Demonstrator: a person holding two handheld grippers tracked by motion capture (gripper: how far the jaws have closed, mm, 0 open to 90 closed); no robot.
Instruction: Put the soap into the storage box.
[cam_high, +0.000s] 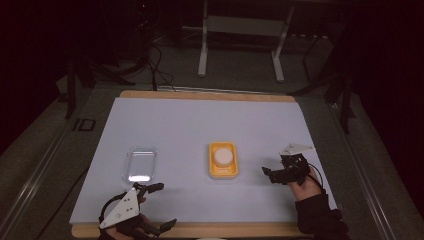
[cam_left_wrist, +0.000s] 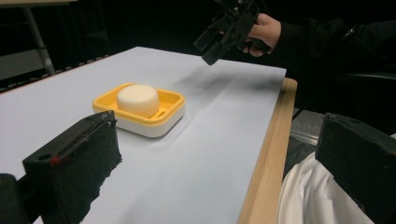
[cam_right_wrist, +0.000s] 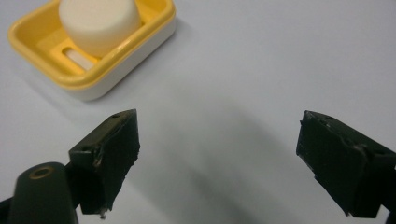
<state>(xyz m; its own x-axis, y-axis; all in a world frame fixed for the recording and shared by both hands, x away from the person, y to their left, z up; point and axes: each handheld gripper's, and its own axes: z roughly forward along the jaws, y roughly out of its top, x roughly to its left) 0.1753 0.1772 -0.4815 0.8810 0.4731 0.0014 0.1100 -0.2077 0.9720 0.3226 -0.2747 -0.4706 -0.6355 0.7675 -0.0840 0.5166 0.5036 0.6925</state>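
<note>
While the right tongs (cam_high: 274, 173) stand wide open and empty beside the yellow soap dish (cam_high: 223, 160) at mid-desk, they should approach low and straddle the white soap (cam_high: 223, 155) squarely. The left tongs (cam_high: 156, 206), also open, hold nothing.

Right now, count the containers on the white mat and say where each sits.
2. The yellow soap dish, holding a white round bar, sits mid-mat; the clear plastic lid lies to its left, nearer the left gripper.
</note>
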